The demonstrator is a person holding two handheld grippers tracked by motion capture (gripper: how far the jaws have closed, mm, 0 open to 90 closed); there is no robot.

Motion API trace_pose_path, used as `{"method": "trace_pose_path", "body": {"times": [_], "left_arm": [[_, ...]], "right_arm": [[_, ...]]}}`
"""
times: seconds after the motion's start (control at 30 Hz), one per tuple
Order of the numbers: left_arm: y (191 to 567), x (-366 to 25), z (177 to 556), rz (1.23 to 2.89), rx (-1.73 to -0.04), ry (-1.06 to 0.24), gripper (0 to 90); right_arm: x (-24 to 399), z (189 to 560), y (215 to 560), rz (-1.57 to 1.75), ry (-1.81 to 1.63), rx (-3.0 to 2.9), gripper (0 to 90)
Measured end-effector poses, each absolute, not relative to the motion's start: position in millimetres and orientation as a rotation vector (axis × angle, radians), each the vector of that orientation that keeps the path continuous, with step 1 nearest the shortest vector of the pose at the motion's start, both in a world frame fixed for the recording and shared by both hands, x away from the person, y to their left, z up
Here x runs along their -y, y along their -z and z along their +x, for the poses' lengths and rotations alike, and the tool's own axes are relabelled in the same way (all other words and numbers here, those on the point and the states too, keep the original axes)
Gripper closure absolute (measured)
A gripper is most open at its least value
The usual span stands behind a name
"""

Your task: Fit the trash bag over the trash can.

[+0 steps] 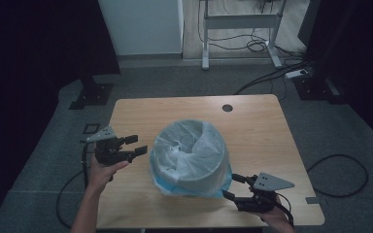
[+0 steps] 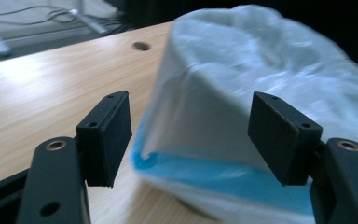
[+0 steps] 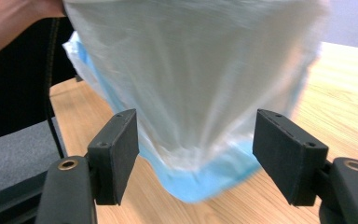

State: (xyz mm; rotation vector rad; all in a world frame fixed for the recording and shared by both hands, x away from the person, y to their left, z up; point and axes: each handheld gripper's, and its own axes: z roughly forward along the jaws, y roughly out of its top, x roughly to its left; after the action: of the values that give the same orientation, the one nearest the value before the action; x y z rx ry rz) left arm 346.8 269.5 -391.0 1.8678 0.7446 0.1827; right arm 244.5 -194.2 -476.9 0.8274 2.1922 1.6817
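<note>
A round bin [image 1: 190, 158] lined with a translucent white bag stands in the middle of the wooden table [image 1: 257, 131], with a blue bag edge [image 1: 167, 187] bunched at its foot. My left gripper [image 1: 137, 144] hovers just left of the bin, open, jaws pointing at its side. In the left gripper view the bagged bin [image 2: 242, 93] fills the space beyond the open left gripper [image 2: 191, 135], nothing pressed between the pads. My right gripper [image 1: 231, 187] sits at the bin's front right, open. In the right gripper view the bag [image 3: 200, 79] hangs ahead of the open right gripper [image 3: 196, 149].
A round cable hole [image 1: 227, 108] lies near the table's far edge. Behind the table are a white desk frame [image 1: 240, 29], floor cables [image 1: 272, 73] and a black stand base [image 1: 92, 92]. A person's forearm [image 3: 14, 23] shows at the top left of the right gripper view.
</note>
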Motion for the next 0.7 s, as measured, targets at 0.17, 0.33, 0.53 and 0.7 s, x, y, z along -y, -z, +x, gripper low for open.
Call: {"method": "trace_pose_path", "body": {"times": [0.17, 0.33, 0.53, 0.7], "left_arm": [[378.3, -253.5, 347.2, 1.917, -0.656, -0.182, 30.4], [363.0, -230.6, 349.1, 1.994, -0.543, -0.175, 32.2], [351.8, -202.0, 357.0, 2.107, -0.456, -0.139, 35.5], [349.1, -182.2, 369.2, 2.210, -0.403, -0.097, 39.2]], "right_arm": [[219.3, 247.7, 484.0, 0.894, -1.676, -2.154, 31.0], [239.9, 245.3, 492.7, 0.959, -1.700, -2.097, 31.4], [253.6, 240.3, 500.3, 0.994, -1.722, -2.060, 32.2], [260.6, 238.0, 499.4, 1.004, -1.733, -2.045, 33.0]]}}
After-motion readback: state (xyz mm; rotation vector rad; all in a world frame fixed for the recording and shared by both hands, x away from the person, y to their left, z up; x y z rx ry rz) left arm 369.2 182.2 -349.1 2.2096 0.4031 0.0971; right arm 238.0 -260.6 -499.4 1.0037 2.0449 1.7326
